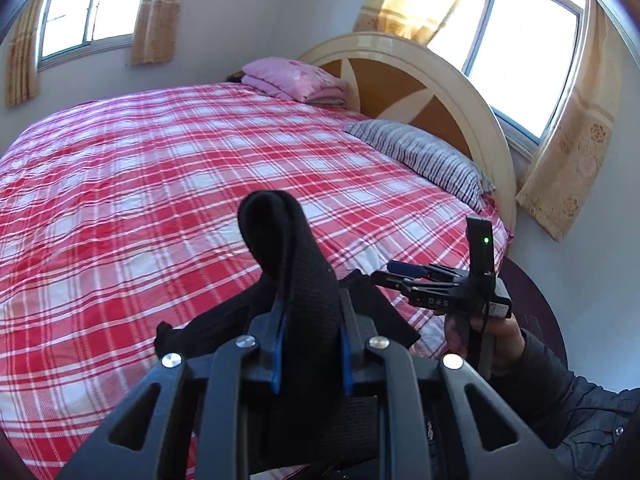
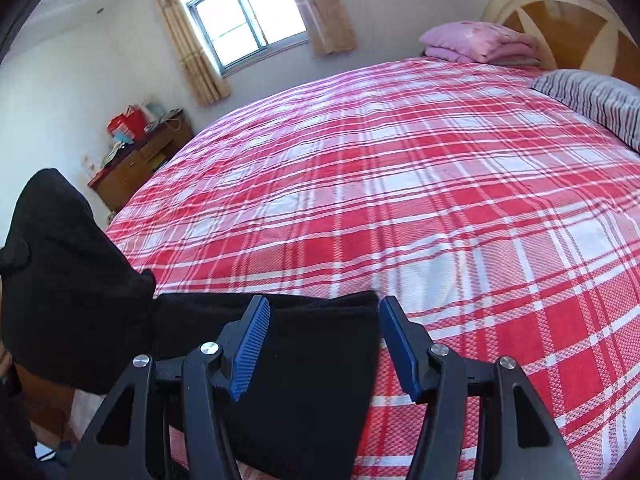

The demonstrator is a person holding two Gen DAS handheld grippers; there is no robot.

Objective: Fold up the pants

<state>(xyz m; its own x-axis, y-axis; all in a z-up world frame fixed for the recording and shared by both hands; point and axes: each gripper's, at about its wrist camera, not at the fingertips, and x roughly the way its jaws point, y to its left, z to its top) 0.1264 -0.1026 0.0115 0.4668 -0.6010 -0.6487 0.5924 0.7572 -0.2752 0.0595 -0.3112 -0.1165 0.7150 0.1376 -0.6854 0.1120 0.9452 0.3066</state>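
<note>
Black pants (image 1: 280,232) are bunched up between the fingers of my left gripper (image 1: 310,304), which is shut on the fabric; a fold sticks up past the tips. The rest hangs down over the near edge of the red plaid bed (image 1: 160,184). In the right wrist view the pants (image 2: 312,380) lie flat on the bed (image 2: 440,200) under my right gripper (image 2: 324,320). Its blue pads (image 2: 250,344) stand apart and open, with cloth below them. The lifted part of the pants (image 2: 60,260) rises at the left. The right gripper (image 1: 400,272) also shows in the left wrist view, beside the cloth.
A folded pink blanket (image 1: 296,80) and a striped pillow (image 1: 424,156) lie by the arched headboard (image 1: 400,80). A wooden cabinet (image 2: 140,160) with clutter stands past the bed's far corner. A hand in a dark sleeve (image 1: 560,392) holds the right gripper.
</note>
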